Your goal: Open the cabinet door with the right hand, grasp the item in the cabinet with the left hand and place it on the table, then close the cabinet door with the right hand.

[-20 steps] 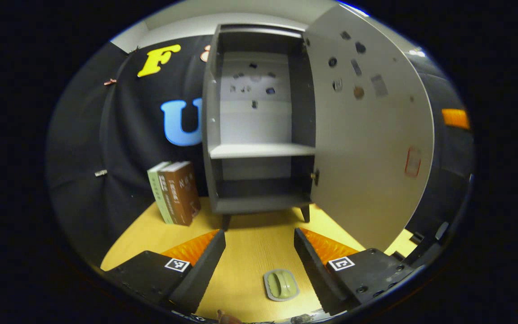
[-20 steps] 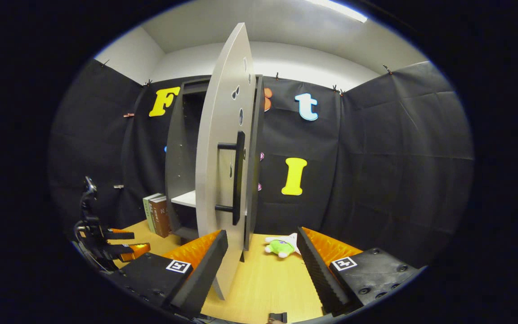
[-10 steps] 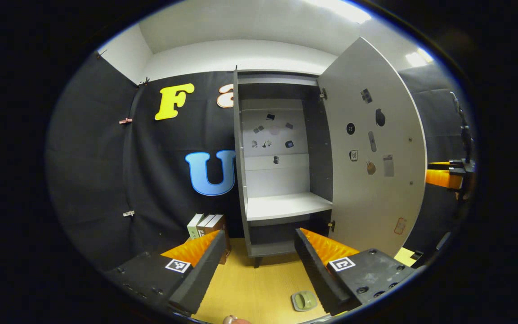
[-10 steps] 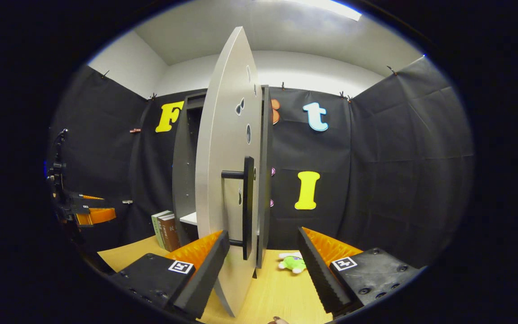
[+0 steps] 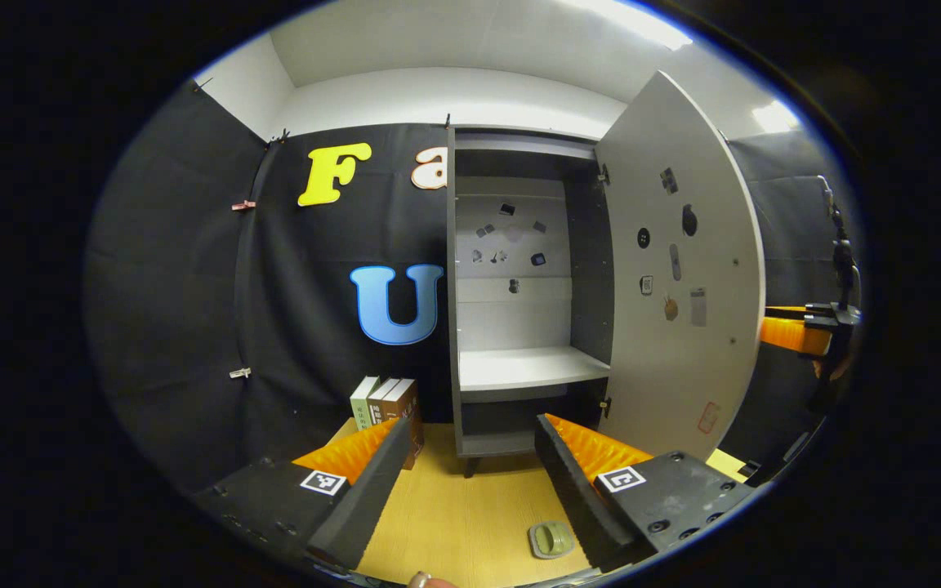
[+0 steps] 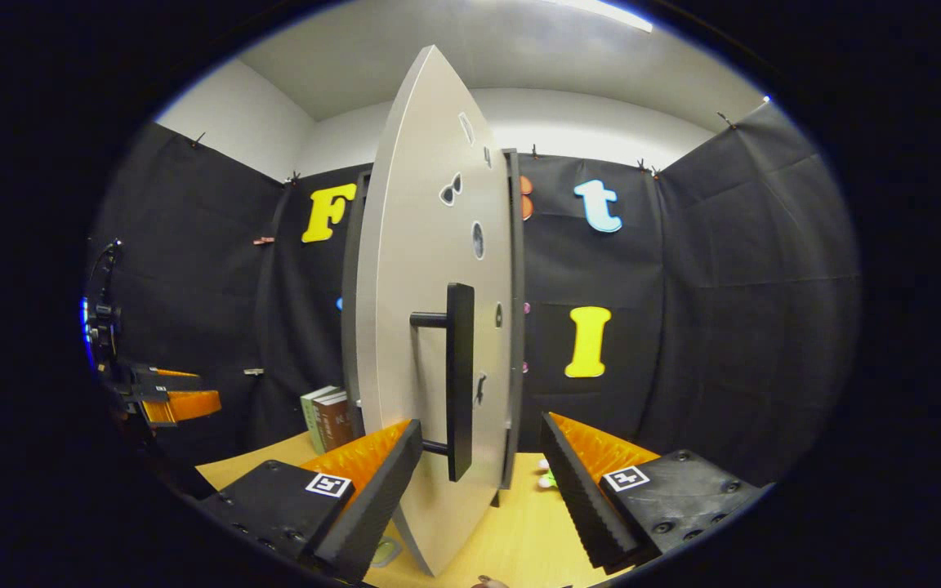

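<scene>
Right gripper (image 6: 477, 478) gapes at door handle (image 6: 459, 380); door (image 6: 430, 327) hides cabinet interior.

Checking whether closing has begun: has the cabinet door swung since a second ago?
Yes. In the right gripper view the cabinet door shows more of its handle face and now covers the shelf, so it has swung toward the cabinet.

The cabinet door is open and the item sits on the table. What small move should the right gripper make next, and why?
Probably ease the right gripper forward to the black door handle and push the cabinet door shut: the small green item already lies on the table, the shelf looks bare, and the door stands wide open.
</scene>
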The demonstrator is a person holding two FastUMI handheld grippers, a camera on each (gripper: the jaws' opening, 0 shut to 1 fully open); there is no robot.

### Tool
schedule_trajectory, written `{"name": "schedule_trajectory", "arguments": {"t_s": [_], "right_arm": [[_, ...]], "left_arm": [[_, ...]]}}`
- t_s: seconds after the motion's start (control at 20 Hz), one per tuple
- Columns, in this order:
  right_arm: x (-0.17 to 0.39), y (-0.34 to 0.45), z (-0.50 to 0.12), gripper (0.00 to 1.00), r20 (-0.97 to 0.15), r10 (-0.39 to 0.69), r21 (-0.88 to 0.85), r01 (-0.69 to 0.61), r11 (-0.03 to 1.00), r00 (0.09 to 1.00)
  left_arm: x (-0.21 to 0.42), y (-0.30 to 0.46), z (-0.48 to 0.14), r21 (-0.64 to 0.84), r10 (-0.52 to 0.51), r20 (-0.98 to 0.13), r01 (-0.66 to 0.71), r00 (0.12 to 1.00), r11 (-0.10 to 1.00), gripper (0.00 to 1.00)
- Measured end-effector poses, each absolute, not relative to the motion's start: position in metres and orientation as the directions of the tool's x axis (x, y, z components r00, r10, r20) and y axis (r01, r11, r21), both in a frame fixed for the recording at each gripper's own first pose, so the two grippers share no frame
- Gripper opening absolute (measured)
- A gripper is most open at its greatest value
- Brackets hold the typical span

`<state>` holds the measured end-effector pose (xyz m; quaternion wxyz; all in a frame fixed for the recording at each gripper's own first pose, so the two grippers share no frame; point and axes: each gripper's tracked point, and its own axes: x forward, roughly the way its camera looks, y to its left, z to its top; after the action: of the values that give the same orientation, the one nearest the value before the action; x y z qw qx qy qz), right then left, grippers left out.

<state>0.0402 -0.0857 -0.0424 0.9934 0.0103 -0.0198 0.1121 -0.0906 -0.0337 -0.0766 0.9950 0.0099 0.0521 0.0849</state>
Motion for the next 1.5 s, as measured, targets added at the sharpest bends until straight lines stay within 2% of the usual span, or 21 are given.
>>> {"name": "schedule_trajectory", "arguments": {"t_s": [0.05, 0.1, 0.15, 0.35, 0.5, 0.75, 0.8, 0.9, 1.25, 1.5], "right_arm": [[0.047, -0.066, -0.045, 1.0, 0.046, 0.273, 0.031, -0.274, 0.961, 0.961], [0.057, -0.049, -0.049, 1.0, 0.038, 0.317, 0.03, -0.318, 0.948, 0.948], [0.061, -0.035, -0.055, 0.95, 0.021, 0.354, 0.029, -0.355, 0.935, 0.935], [0.048, 0.004, -0.043, 0.96, 0.06, 0.466, 0.02, -0.468, 0.883, 0.883], [0.046, -0.01, -0.047, 0.97, 0.059, 0.435, -0.03, -0.434, 0.9, 0.898], [0.053, -0.015, -0.049, 0.97, 0.061, 0.396, -0.005, -0.396, 0.918, 0.916], [0.058, -0.014, -0.05, 0.94, 0.056, 0.392, -0.013, -0.392, 0.92, 0.918], [0.062, -0.007, -0.05, 0.98, 0.057, 0.406, -0.014, -0.406, 0.914, 0.912], [0.081, 0.009, -0.057, 0.95, 0.057, 0.444, -0.036, -0.443, 0.896, 0.894], [0.106, 0.067, -0.064, 0.96, 0.037, 0.542, -0.012, -0.542, 0.841, 0.84]], "left_arm": [[-0.094, -0.03, -0.078, 0.02, 0.182, -0.106, -0.18, 0.978, 0.983, 0.96], [-0.098, -0.025, -0.08, 0.015, 0.193, -0.11, -0.192, 0.975, 0.981, 0.96], [-0.101, -0.023, -0.082, 0.012, 0.202, -0.118, -0.202, 0.972, 0.979, 0.96], [-0.106, -0.013, -0.076, 0.026, 0.241, -0.115, -0.24, 0.964, 0.97, 0.96], [-0.099, -0.015, -0.073, 0.022, 0.226, -0.108, -0.225, 0.968, 0.974, 0.97], [-0.094, -0.024, -0.077, 0.008, 0.199, -0.117, -0.2, 0.973, 0.98, 0.97], [-0.096, -0.023, -0.075, 0.006, 0.2, -0.115, -0.201, 0.973, 0.98, 0.97], [-0.1, -0.018, -0.073, 0.01, 0.216, -0.109, -0.216, 0.97, 0.976, 0.97], [-0.103, 0.01, -0.065, 0.031, 0.298, -0.097, -0.297, 0.95, 0.954, 0.96], [-0.093, 0.035, -0.059, 0.038, 0.378, -0.099, -0.376, 0.92, 0.926, 0.96]]}}
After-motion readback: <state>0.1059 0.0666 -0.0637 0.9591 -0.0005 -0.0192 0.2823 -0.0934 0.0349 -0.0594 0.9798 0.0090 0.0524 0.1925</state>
